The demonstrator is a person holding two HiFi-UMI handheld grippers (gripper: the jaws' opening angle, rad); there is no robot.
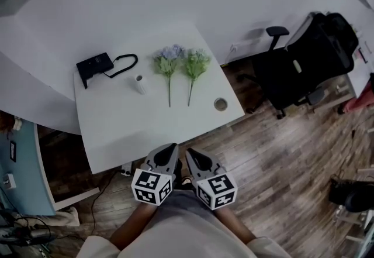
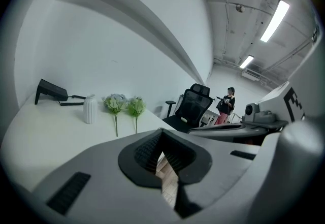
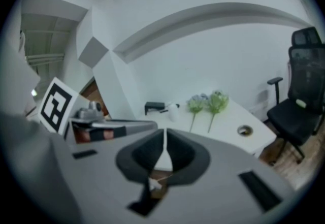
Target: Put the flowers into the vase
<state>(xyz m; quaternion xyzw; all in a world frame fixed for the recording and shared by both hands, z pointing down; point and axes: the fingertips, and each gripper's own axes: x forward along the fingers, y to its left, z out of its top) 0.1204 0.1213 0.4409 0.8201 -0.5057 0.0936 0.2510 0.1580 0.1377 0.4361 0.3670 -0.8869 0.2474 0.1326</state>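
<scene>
Two artificial flower stems lie side by side on the white table [image 1: 117, 128]: a pale blue one [image 1: 168, 61] and a green-white one [image 1: 196, 64]. A small white ribbed vase [image 1: 139, 83] stands to their left. The left gripper view shows the vase [image 2: 90, 109] upright with the flowers [image 2: 116, 103] beside it. Both grippers hover off the table's near edge, well short of the flowers. My left gripper [image 1: 171, 147] [image 2: 161, 136] is shut and empty. My right gripper [image 1: 190, 152] [image 3: 165, 134] is shut too, with nothing between its jaws.
A black device [image 1: 93, 66] with a looped cable sits at the table's far left. A round cable grommet [image 1: 220, 104] is in the right front corner. A black office chair [image 1: 304, 66] stands right of the table. A person [image 2: 227, 101] stands far off.
</scene>
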